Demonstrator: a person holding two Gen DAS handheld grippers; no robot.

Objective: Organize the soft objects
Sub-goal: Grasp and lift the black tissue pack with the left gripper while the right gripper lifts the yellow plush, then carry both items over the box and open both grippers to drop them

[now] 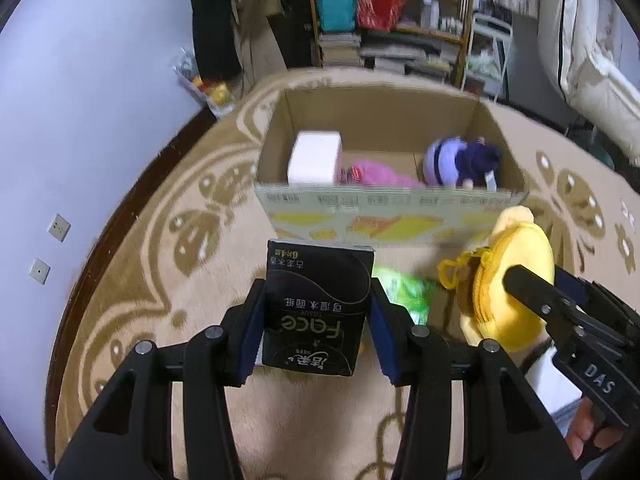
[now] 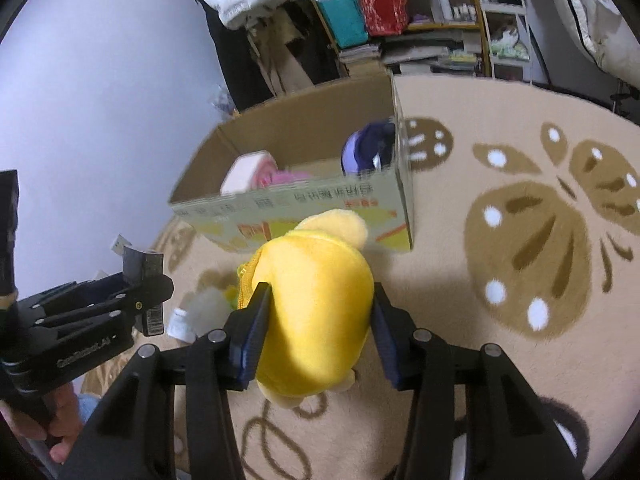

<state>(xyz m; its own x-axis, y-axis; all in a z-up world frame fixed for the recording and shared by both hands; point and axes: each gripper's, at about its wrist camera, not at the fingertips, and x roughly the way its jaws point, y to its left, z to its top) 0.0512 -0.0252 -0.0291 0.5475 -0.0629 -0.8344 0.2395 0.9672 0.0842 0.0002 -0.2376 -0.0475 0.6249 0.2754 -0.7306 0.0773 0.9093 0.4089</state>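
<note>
Three soft things already sit in the cardboard box [image 1: 384,128] at 12 o'clock, while the left hand-held gripper [image 1: 318,312] is clamped on a black tissue pack [image 1: 316,304] and the right hand-held gripper [image 2: 316,320] squeezes a yellow plush pouch [image 2: 316,312], so both look box-bound, with a green packet [image 1: 408,296] left on the rug [image 1: 160,280].

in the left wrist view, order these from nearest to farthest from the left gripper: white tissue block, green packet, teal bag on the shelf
Measured from the left gripper, which holds the black tissue pack:
1. green packet, on the rug just right of its fingers
2. white tissue block, inside the cardboard box, at its left end
3. teal bag, on the shelf behind the box
</note>
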